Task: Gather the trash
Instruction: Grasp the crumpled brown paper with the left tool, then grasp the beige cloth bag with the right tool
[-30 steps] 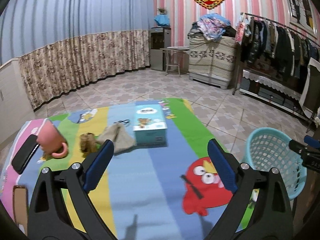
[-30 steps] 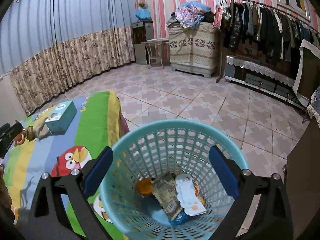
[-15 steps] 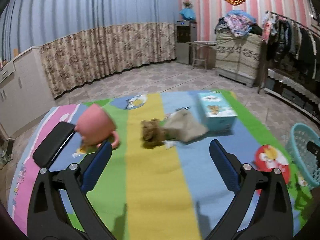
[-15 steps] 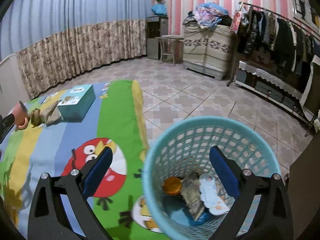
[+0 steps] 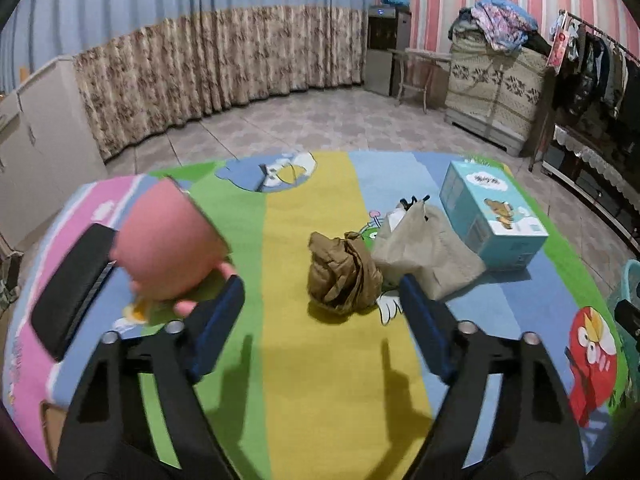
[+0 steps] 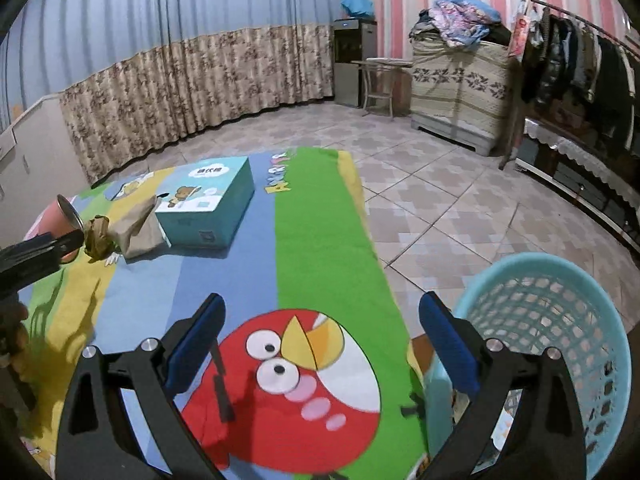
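Note:
A crumpled brown paper ball [image 5: 342, 276] lies on the striped play mat [image 5: 304, 380], just beyond my left gripper [image 5: 320, 316] and in line with the gap. The left jaws are closing, and nothing sits between the blue pads [image 5: 218, 320]. A beige paper bag [image 5: 424, 256] leans against the ball's right side. My right gripper [image 6: 322, 344] hangs open and empty over the mat's red bird print [image 6: 288, 400]. The teal mesh basket [image 6: 560, 320] stands on the floor just right of it. The right wrist view also shows the paper ball [image 6: 96, 238] far left.
A teal tissue box [image 5: 492, 216] stands right of the bag. A pink cup [image 5: 168, 240] lies tipped near the left finger, with a flat black device [image 5: 72, 284] further left. Tiled floor [image 6: 440, 200] surrounds the mat; a clothes rack [image 6: 580, 60] lines the right wall.
The left gripper swung left and dropped closer to the crumpled paper, its jaws narrower. The right gripper swung left off the basket and now sits over the mat.

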Available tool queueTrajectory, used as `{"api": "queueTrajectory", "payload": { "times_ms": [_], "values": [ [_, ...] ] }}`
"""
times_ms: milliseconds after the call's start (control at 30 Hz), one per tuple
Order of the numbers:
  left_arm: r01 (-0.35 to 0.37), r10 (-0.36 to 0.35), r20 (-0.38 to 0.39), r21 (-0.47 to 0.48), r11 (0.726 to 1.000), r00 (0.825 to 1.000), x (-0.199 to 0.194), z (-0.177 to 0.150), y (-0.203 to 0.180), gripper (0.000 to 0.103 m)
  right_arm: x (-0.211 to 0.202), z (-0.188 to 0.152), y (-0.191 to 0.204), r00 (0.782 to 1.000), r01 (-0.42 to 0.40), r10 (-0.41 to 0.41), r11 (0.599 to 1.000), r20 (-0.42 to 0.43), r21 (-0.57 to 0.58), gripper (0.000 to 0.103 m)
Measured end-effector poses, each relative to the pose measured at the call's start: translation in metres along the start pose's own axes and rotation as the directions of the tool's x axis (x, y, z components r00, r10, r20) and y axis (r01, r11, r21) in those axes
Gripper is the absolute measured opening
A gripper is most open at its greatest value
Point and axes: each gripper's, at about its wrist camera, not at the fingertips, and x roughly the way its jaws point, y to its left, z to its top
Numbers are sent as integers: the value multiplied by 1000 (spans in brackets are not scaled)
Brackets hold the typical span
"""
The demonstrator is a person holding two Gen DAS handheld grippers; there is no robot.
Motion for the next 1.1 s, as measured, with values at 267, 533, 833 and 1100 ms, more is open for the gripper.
{"api": "queueTrajectory", "payload": {
  "times_ms": [267,533,833,1100],
  "values": [
    [61,-62,-32,-9,998,998,22,0,0,41,7,-6,0,1000,1,0,1000,-30,30,95],
    [-13,19,71,-81,997,997,-22,3,46,41,-11,8,60,998,-70,70,994,1,-82,95],
    [-154,169,100,-137,979,981,-41,11,93,41,19,33,166,991,-133,133,971,-14,-200,95],
    [-161,181,77,-211,964,980,-36,11,123,41,67,27,205,986,-153,134,960,-95,-232,80]
  ]
}}
